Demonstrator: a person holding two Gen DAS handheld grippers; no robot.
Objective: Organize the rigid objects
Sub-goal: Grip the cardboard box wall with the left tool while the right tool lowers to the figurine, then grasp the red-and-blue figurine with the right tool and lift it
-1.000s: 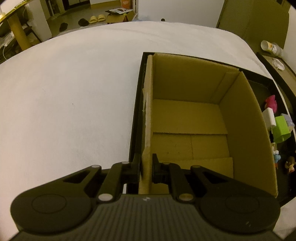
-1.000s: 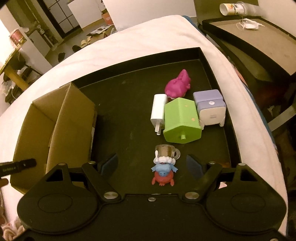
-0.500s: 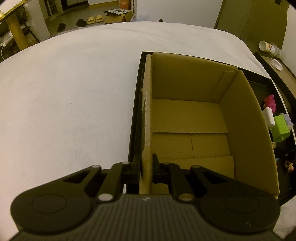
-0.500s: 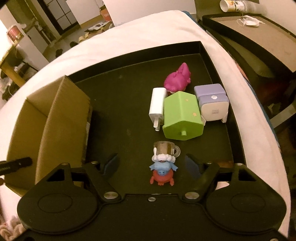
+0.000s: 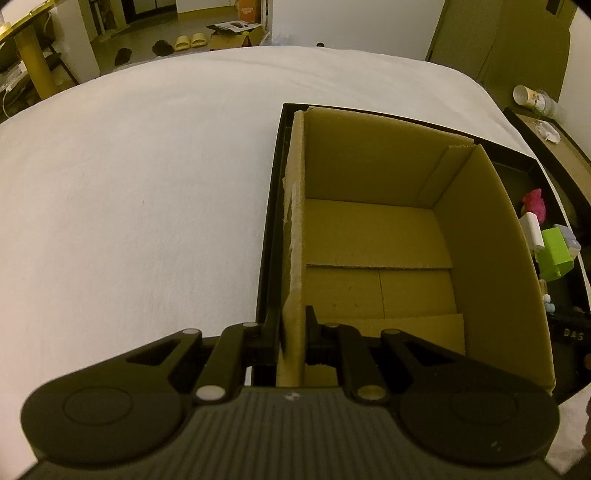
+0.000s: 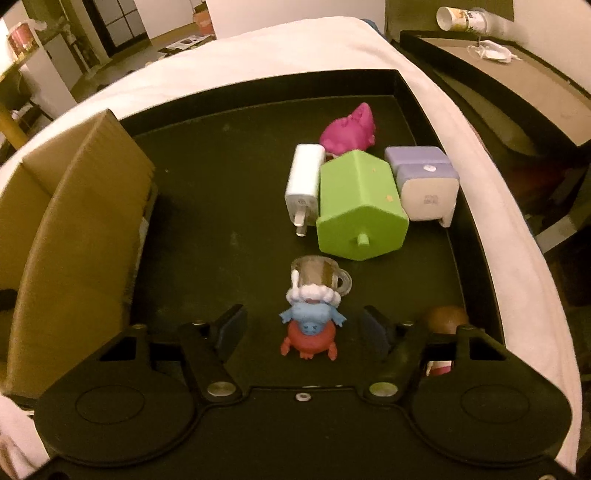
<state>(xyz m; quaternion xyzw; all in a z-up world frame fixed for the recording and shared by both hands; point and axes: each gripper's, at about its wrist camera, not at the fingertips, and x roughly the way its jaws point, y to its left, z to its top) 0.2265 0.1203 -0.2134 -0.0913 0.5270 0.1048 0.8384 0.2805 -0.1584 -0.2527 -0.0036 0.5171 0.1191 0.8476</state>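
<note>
My left gripper (image 5: 293, 338) is shut on the near-left wall of an open, empty cardboard box (image 5: 376, 236) that stands in a black tray (image 5: 269, 236). My right gripper (image 6: 303, 325) is open, its fingers either side of a small figure (image 6: 310, 325), blue on red with a white top, lying on the tray (image 6: 221, 192). Beyond it lie a clear toy mug (image 6: 321, 275), a green block (image 6: 360, 206), a white charger (image 6: 303, 184), a pink toy (image 6: 351, 127) and a lilac-topped box (image 6: 424, 181). The cardboard box (image 6: 74, 236) is at the left.
The tray rests on a white cloth surface (image 5: 129, 203). A brown round toy (image 6: 445, 317) sits behind my right finger. A second dark tray with a cup (image 6: 465, 18) stands at the right. Shoes and furniture lie on the floor beyond.
My right gripper has come lower and closer to the small figure, which now lies between the open fingers. The left gripper keeps its hold on the box wall, the view shifted slightly.
</note>
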